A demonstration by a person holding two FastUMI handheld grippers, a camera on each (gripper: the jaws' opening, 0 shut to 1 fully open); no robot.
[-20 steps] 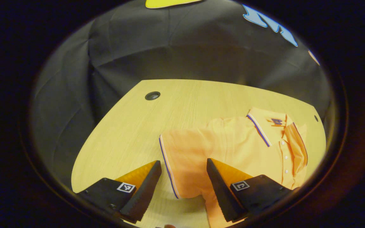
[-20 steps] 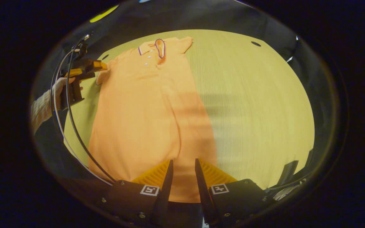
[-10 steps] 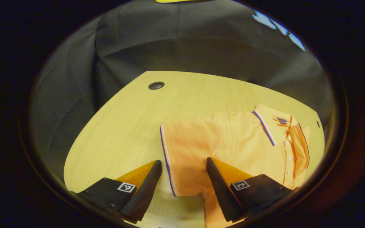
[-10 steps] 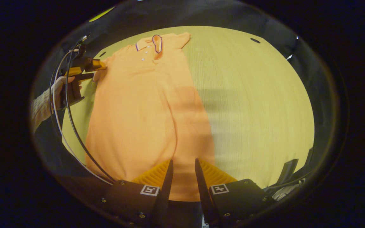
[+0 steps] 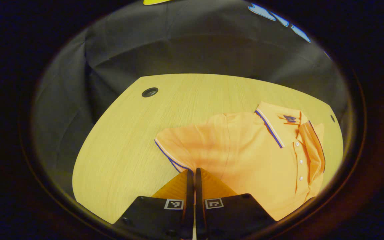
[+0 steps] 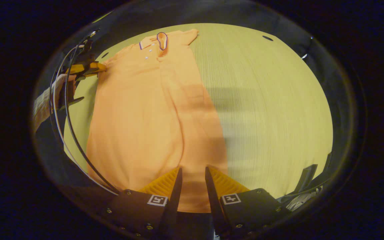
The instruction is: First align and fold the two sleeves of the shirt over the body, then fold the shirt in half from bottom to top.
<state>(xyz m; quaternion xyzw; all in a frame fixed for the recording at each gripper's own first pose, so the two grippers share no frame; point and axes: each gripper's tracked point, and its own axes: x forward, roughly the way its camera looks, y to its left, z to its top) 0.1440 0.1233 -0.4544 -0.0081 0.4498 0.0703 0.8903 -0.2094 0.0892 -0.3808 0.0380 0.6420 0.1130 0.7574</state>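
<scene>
Orange polo shirt point(image 6: 152, 110) lay flat on the wooden table point(image 6: 272, 100), collar at the far end and hem nearest the right gripper point(image 6: 192, 181). In the left gripper view, the left gripper point(image 5: 192, 175) had its fingers pressed together on the trimmed cuff of the sleeve point(image 5: 185, 146), pinching it at the edge. The right gripper's fingers stood a little apart over the hem, holding nothing that could be made out.

To do this fold well, the pinched sleeve would best be lifted only slightly, carried across toward the button placket so the crease ran straight along the side seam, then laid down flat before letting go. Pulling too hard would likely drag the shoulder and skew the collar.

Seen from the right gripper view, the left gripper reached in from the shirt's side at shoulder level, held roughly level by a hand point(image 6: 60, 86) in a knitted sleeve cuff, its cables point(image 6: 68, 133) looping down beside the table.
</scene>
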